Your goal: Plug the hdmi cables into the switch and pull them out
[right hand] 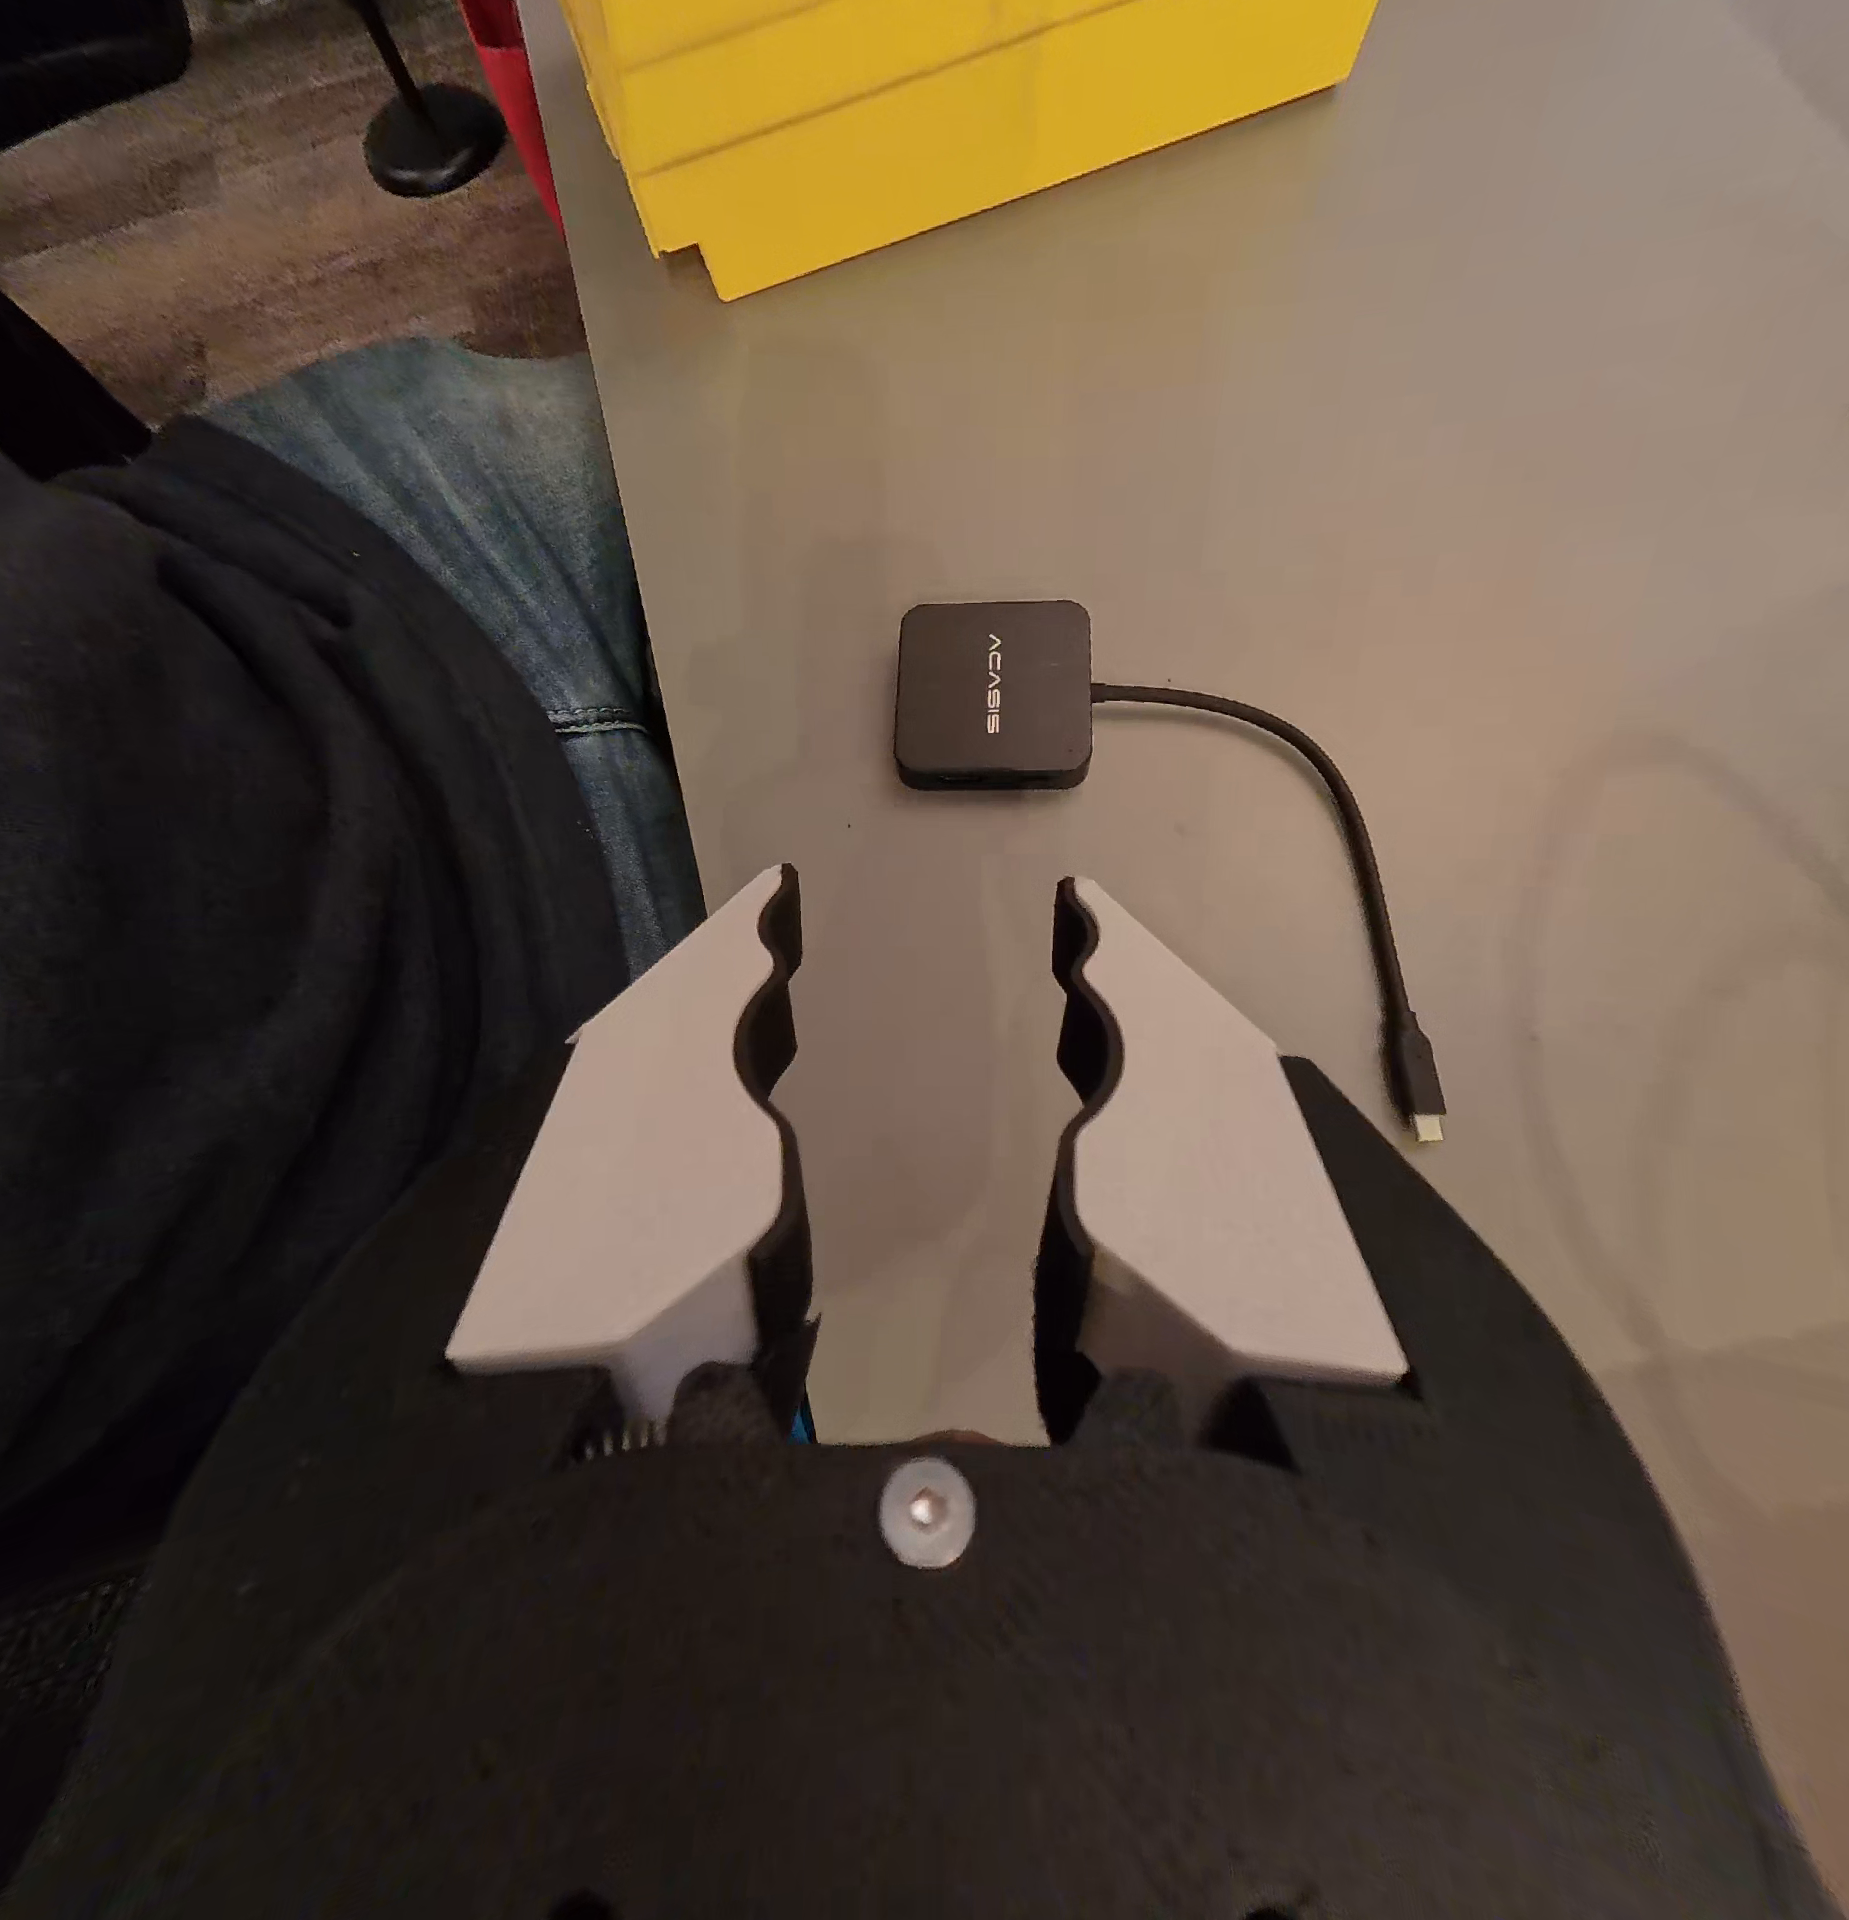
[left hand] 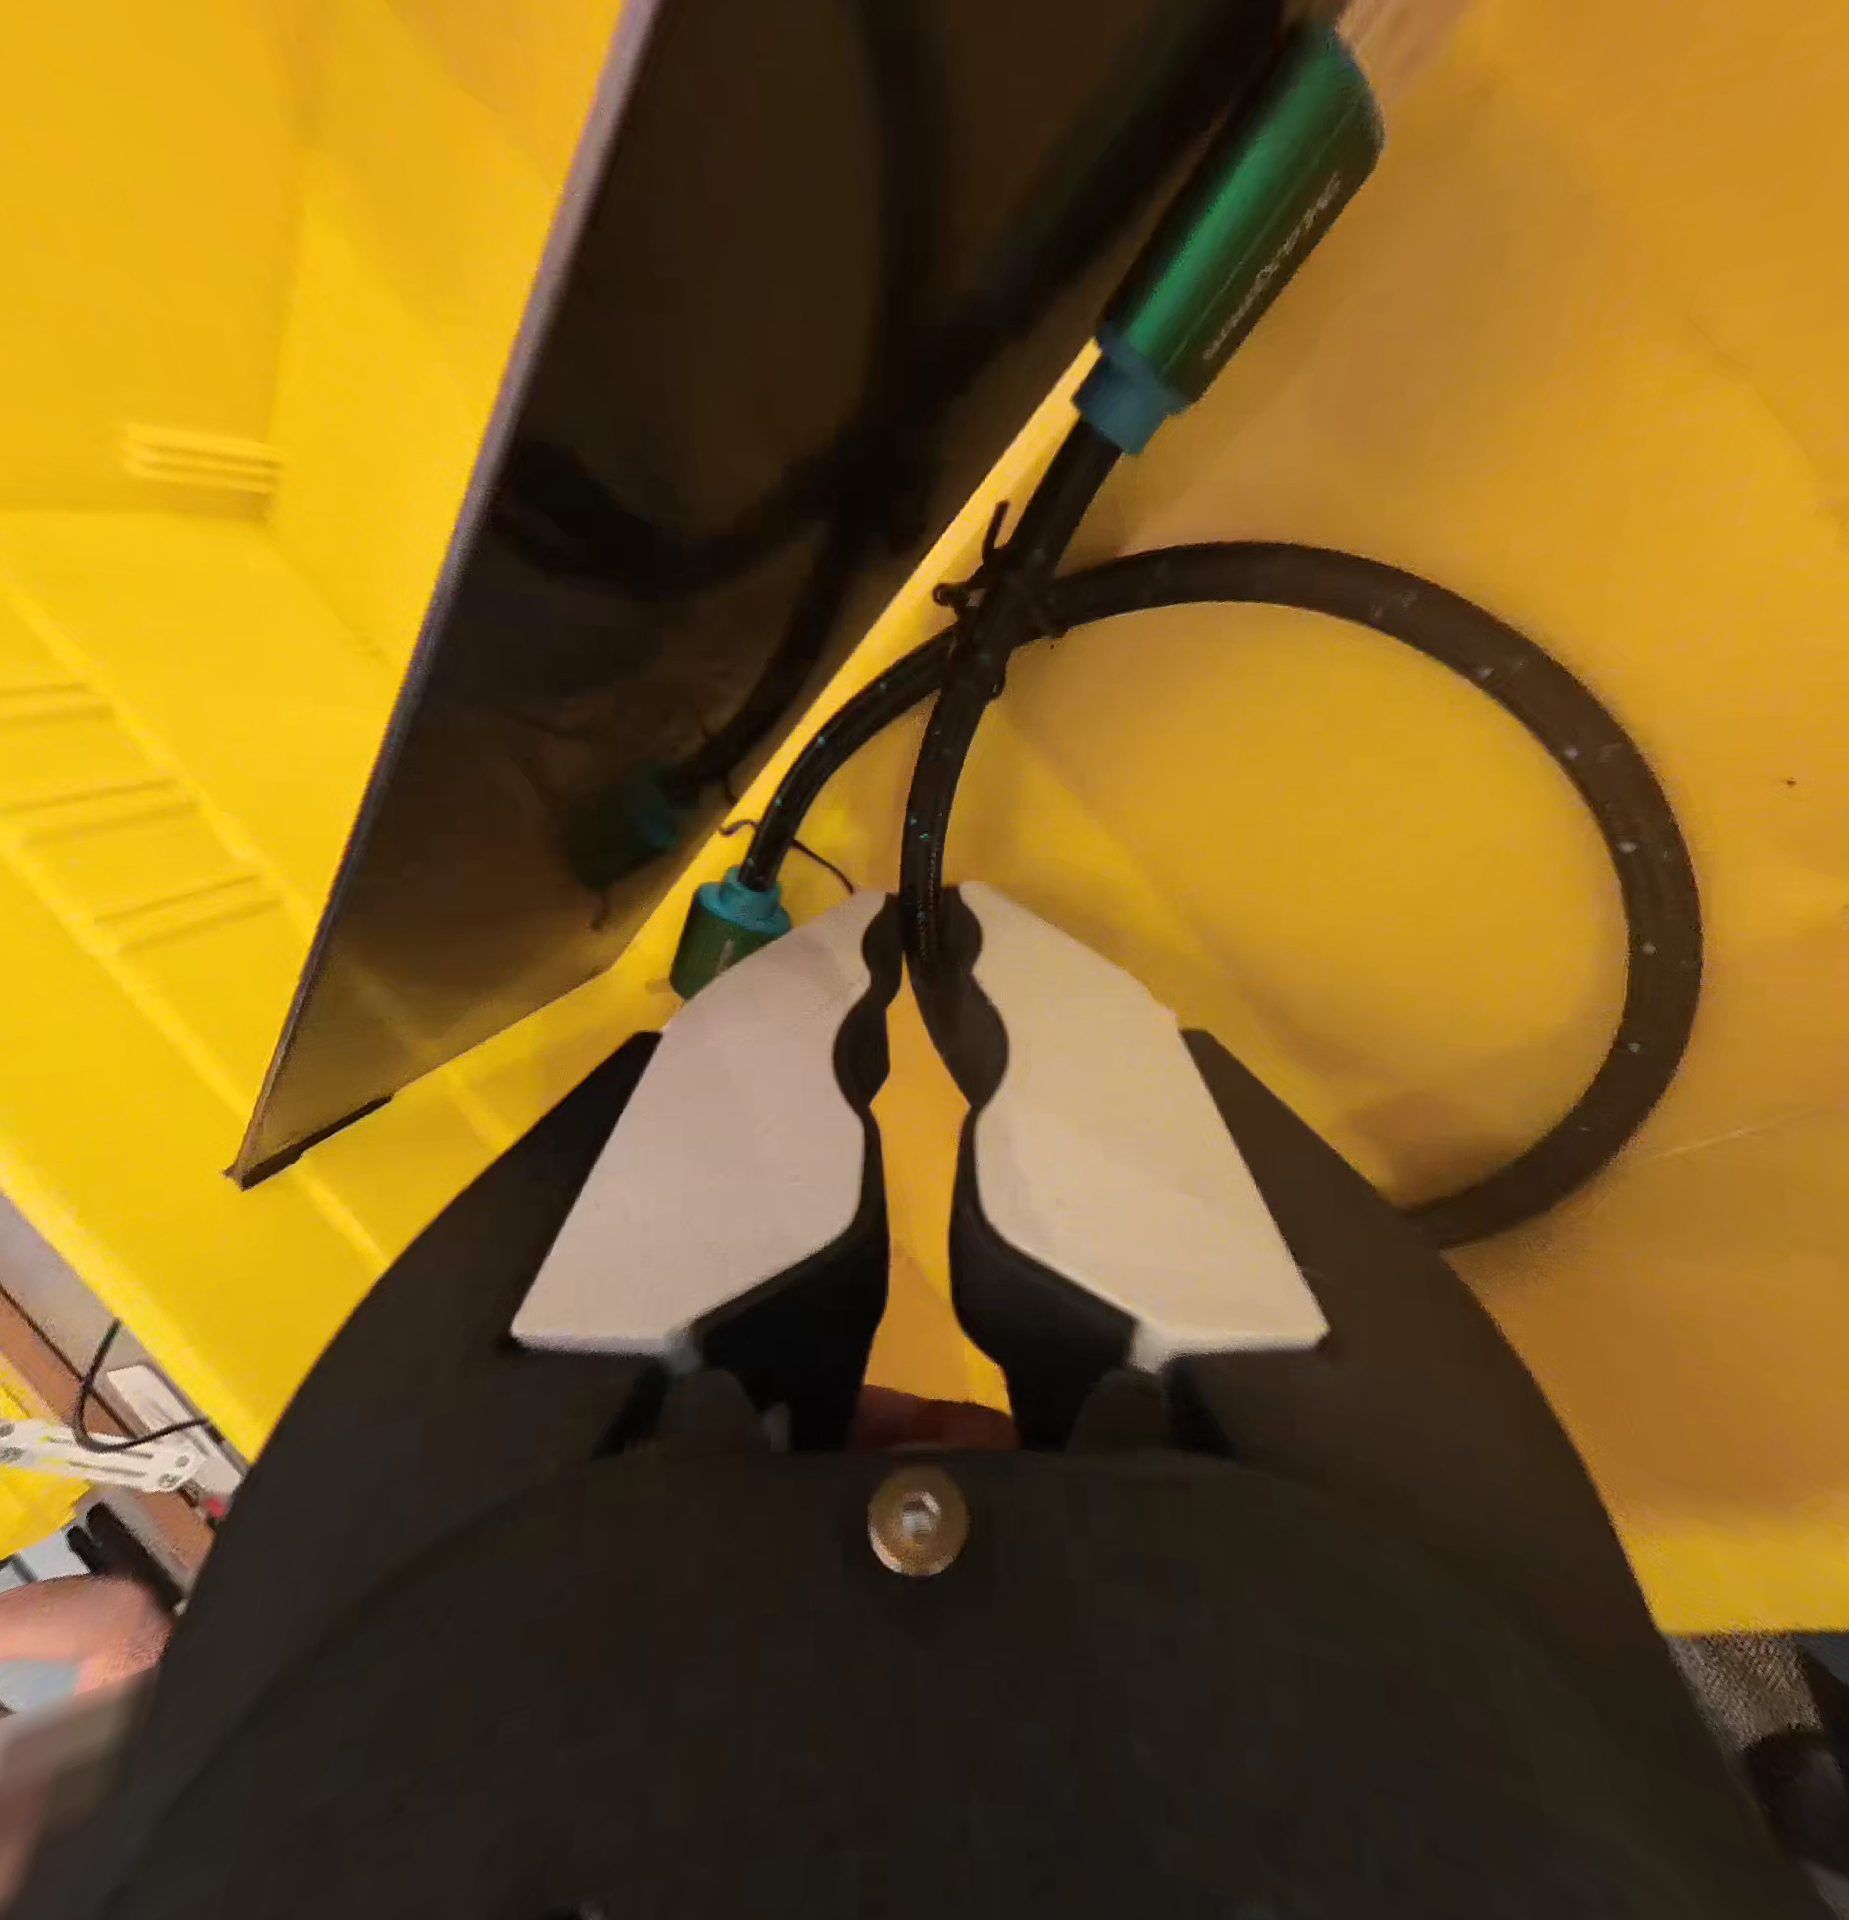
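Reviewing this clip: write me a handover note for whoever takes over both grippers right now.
Left gripper: shut on the black HDMI cable, inside the yellow bin. The cable is coiled and tied; its green plugs lie beside a dark panel.
Right gripper: open, empty, hovering above the grey table, facing the black switch.
The switch lies flat, its own short lead loose; nothing is visibly plugged into it.
Done: cable gripped. Left: lift it out, plug in, pull out.
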Demonstrator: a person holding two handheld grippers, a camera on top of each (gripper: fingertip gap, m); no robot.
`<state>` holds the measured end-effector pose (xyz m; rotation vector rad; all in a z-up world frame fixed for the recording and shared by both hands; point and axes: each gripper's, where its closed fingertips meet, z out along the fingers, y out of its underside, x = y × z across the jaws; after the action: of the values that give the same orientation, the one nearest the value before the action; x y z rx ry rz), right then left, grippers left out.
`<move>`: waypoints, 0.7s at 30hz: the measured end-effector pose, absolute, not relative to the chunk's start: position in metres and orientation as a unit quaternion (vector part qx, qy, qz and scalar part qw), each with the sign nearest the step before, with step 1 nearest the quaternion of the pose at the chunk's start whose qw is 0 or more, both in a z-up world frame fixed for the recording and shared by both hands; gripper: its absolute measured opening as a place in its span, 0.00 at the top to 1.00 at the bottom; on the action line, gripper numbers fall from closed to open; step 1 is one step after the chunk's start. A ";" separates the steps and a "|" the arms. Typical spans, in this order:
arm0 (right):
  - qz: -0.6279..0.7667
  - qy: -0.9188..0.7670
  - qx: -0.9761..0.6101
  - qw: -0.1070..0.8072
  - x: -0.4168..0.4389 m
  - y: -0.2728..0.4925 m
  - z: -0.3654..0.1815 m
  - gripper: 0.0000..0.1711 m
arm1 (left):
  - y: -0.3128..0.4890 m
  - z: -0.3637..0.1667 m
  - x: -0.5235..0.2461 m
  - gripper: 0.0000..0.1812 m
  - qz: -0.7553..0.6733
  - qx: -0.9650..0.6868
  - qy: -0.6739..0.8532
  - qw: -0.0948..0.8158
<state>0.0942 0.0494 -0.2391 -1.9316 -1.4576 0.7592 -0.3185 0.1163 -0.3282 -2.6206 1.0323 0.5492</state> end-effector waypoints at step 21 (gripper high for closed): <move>0.281 -0.530 -0.705 0.380 0.081 0.072 -0.204 0.65 | 0.116 -0.137 -0.198 0.97 0.219 -0.793 0.388 0.416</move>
<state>0.0812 0.0718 -0.2038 -1.7996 -1.3528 0.7173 -0.1979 0.1165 -0.1367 -1.9900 0.9734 0.5495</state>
